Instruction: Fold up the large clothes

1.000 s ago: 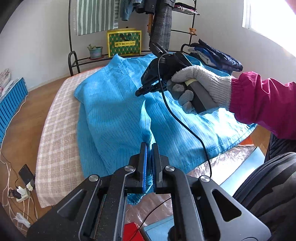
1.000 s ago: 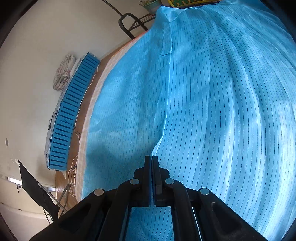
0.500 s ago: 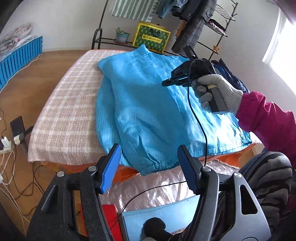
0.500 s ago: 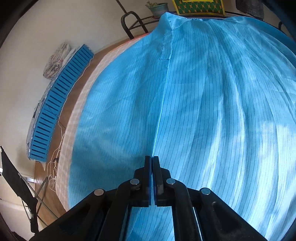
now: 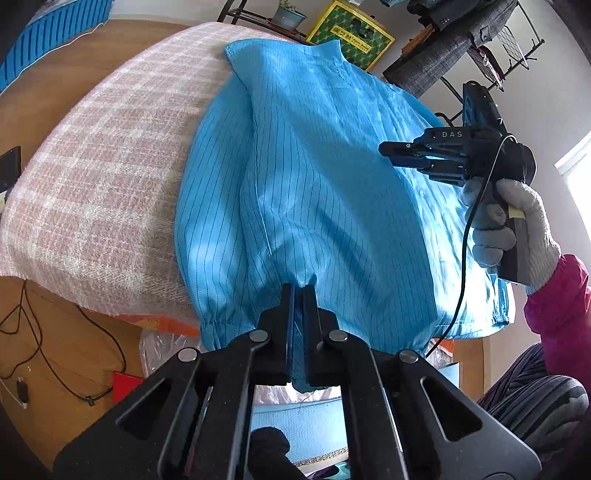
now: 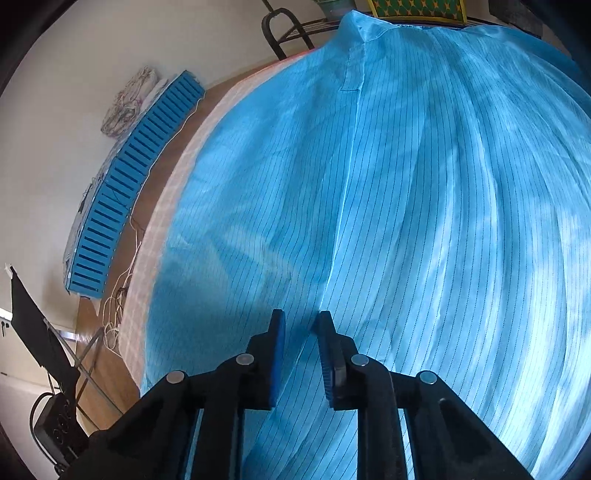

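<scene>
A big bright-blue pinstriped garment [image 5: 332,184] lies spread on a pink plaid cover [image 5: 92,166], its gathered near hem hanging over the front edge. My left gripper [image 5: 298,290] is shut on that near hem, with blue fabric pinched between its pads. In the left wrist view a gloved hand [image 5: 517,229] holds my right gripper [image 5: 388,155] just above the garment's right half. In the right wrist view, the right gripper [image 6: 300,321] has its jaws opening. A narrow gap shows between the pads, which do not press on the garment [image 6: 443,221] below them.
A metal rack at the back carries a yellow-green box [image 5: 351,35], a potted plant [image 5: 290,14] and hanging clothes [image 5: 454,40]. Cables [image 5: 55,350] and a red item [image 5: 125,384] lie on the wooden floor at the left. A blue slatted panel [image 6: 129,184] lines the wall.
My left gripper let go of the cloth, opened wide, sank toward the front edge and shut on the near hem. The right gripper's jaws, shut before, have parted a little.
</scene>
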Motion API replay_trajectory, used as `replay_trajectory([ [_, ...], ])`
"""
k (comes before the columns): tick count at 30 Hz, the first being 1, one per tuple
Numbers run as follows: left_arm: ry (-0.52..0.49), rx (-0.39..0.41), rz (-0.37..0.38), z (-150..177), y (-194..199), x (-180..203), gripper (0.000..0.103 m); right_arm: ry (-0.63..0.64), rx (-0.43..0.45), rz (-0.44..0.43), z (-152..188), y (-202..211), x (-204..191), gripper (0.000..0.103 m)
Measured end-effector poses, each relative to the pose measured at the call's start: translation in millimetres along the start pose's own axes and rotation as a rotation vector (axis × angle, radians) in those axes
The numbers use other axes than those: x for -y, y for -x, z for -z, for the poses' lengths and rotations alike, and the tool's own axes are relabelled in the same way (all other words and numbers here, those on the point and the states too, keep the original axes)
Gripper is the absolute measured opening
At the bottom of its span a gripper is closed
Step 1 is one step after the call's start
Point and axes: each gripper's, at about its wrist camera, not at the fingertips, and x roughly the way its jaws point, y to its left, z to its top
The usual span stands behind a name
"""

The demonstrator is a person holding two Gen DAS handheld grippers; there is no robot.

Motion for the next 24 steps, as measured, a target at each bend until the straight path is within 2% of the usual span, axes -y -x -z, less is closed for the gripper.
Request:
replay_trajectory([
  [1,-0.014,0.013,0.0,-1,1,3,0.0,0.008,0.003,0.012,1,-1,-2,0.003],
  [3,-0.051,0.057,-0.025,-2,12,14,0.0,0.015,0.006,0.017,2,0,-5,0.0],
  [5,-0.068,0.115,-0.039,-3,32,25,0.0,0.015,0.016,0.004,3,4,-8,0.0],
  [8,-0.126,0.219,-0.104,4,62,37,0.0,0.037,0.029,-0.009,6,9,-15,0.0],
  [10,-0.114,0.214,-0.113,8,62,33,0.0,0.06,0.028,0.034,7,7,-17,0.0],
  [13,-0.044,0.134,-0.056,7,44,17,0.002,0.047,0.023,0.05,10,4,-13,0.0],
  [14,-0.024,0.125,-0.047,5,39,14,0.005,0.044,0.023,0.049,10,5,-11,0.0],
  [16,-0.014,0.11,-0.051,1,28,9,0.029,0.055,0.022,0.058,10,6,-10,0.0],
  [18,-0.011,0.093,-0.074,-5,15,5,0.039,0.061,0.023,0.062,10,7,-11,0.0],
  [21,0.013,0.068,-0.093,-7,1,-3,0.039,0.059,0.027,0.065,10,9,-11,0.0],
  [22,0.031,0.061,-0.089,-7,-3,-6,0.034,0.059,0.028,0.064,10,10,-9,0.0],
  [23,0.043,0.055,-0.073,-7,-6,-9,0.023,0.059,0.027,0.063,10,10,-9,0.0],
  [24,0.05,0.046,-0.069,-7,-8,-9,0.002,0.062,0.027,0.064,10,10,-9,0.0],
])
